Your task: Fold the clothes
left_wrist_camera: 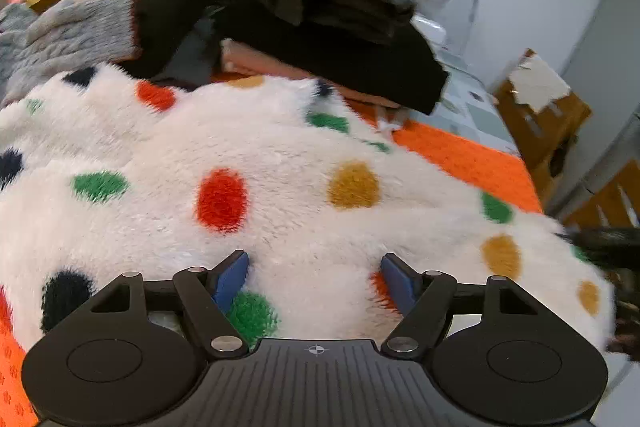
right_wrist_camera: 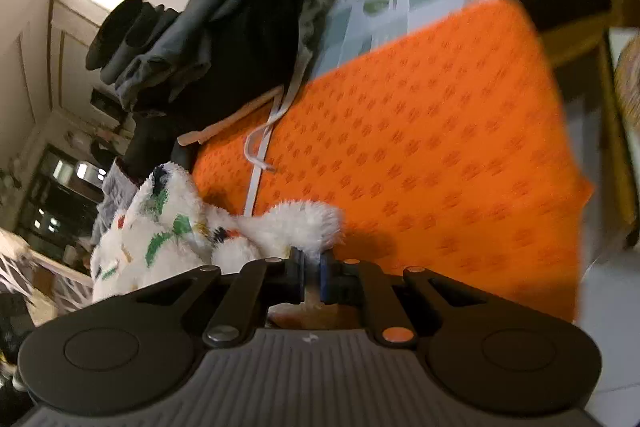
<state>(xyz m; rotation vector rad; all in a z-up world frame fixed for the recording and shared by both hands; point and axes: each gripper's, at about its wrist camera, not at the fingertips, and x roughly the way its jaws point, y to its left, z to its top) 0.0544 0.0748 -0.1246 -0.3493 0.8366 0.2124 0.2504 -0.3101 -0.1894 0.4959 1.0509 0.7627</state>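
A white fleece garment [left_wrist_camera: 280,163] with red, green, yellow and dark dots lies spread over an orange patterned cover [left_wrist_camera: 460,155]. My left gripper [left_wrist_camera: 314,267] hovers low over it, its blue pads wide apart with fleece beneath and between them, so it is open. In the right wrist view the same garment [right_wrist_camera: 160,227] is bunched at the left on the cover [right_wrist_camera: 420,147]. A fluffy white edge of it runs into my right gripper [right_wrist_camera: 312,269], whose pads are pressed together on that tuft.
A pile of dark folded clothes [left_wrist_camera: 320,27] sits behind the fleece, also seen as dark clothes [right_wrist_camera: 224,47] with a white drawstring trailing onto the cover. A grey knitted garment [left_wrist_camera: 60,31] lies at the back left. Torn cardboard boxes [left_wrist_camera: 540,107] stand past the cover's right edge.
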